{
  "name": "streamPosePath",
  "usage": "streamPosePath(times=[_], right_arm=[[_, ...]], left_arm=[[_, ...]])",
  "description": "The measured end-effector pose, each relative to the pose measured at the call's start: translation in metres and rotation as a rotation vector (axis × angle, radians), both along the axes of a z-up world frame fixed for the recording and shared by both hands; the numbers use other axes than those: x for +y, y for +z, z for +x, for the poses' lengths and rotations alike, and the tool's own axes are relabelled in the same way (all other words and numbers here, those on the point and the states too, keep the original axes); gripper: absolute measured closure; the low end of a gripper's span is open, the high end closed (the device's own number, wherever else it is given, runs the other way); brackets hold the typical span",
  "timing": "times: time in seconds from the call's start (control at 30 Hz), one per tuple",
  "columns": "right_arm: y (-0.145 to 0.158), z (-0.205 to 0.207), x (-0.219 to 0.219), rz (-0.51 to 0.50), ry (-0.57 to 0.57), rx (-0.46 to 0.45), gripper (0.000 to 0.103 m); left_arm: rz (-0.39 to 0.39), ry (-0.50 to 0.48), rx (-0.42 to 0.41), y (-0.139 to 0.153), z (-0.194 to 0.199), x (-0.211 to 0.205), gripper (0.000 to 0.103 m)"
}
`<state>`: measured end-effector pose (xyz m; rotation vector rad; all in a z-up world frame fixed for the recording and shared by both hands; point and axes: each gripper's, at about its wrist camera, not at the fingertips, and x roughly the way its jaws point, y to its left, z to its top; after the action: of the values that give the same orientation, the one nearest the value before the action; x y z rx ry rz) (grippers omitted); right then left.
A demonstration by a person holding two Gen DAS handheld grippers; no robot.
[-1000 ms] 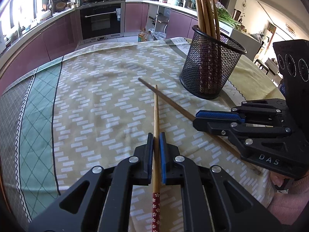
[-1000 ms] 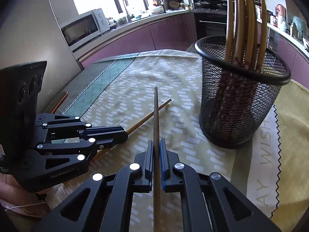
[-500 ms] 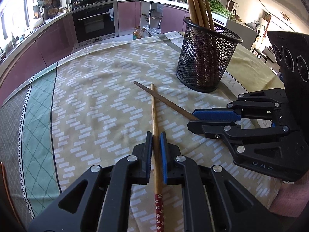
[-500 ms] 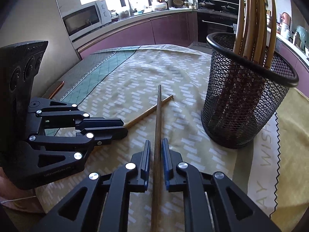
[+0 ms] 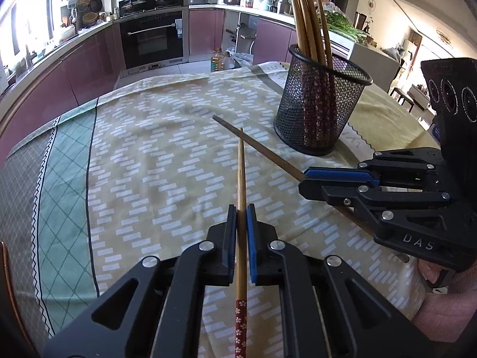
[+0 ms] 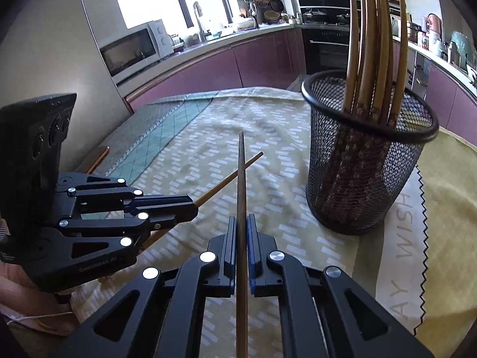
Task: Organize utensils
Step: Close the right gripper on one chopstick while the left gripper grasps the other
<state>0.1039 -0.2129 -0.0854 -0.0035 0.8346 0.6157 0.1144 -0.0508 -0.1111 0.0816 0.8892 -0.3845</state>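
My left gripper is shut on a light wooden chopstick with a red flowered end, its tip pointing away over the table. My right gripper is shut on a darker brown chopstick. The two chopsticks cross near their tips. The right gripper shows in the left wrist view, the left gripper in the right wrist view. A black mesh holder with several chopsticks stands on the cloth; it also shows in the right wrist view.
The table has a yellow patterned cloth with a green band at the left. A plain yellow mat with lettering lies under the holder. Kitchen cabinets and an oven stand beyond the table's far edge.
Both grippers have risen a little with their chopsticks and drawn back; the holder looks farther off in the left view. Both stay shut on their chopsticks.
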Motion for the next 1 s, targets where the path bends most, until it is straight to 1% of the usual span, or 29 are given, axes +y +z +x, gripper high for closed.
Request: streamPosePath(times=[0.17, 0.57, 0.67, 0.83, 1.0], right_arm=[[0.014, -0.005, -0.006, 0.033, -0.007, -0.043, 0.097], [0.029, -0.010, -0.015, 0.077, -0.030, -0.082, 0.097], [0.027, -0.009, -0.017, 0.072, -0.038, -0.069, 0.097], [0.018, -0.008, -0.013, 0.081, -0.011, -0.035, 0.097], [0.018, -0.011, -0.010, 0.109, 0.010, -0.043, 0.097]], left_arm=[[-0.039, 0.005, -0.015, 0.010, -0.003, 0.006, 0.096], [-0.107, 0.011, -0.044, 0.029, -0.008, 0.016, 0.096], [-0.118, 0.012, -0.043, 0.030, -0.008, 0.019, 0.096], [-0.133, 0.003, -0.039, 0.031, -0.010, 0.020, 0.096], [-0.141, -0.018, -0.020, 0.029, -0.009, 0.017, 0.096]])
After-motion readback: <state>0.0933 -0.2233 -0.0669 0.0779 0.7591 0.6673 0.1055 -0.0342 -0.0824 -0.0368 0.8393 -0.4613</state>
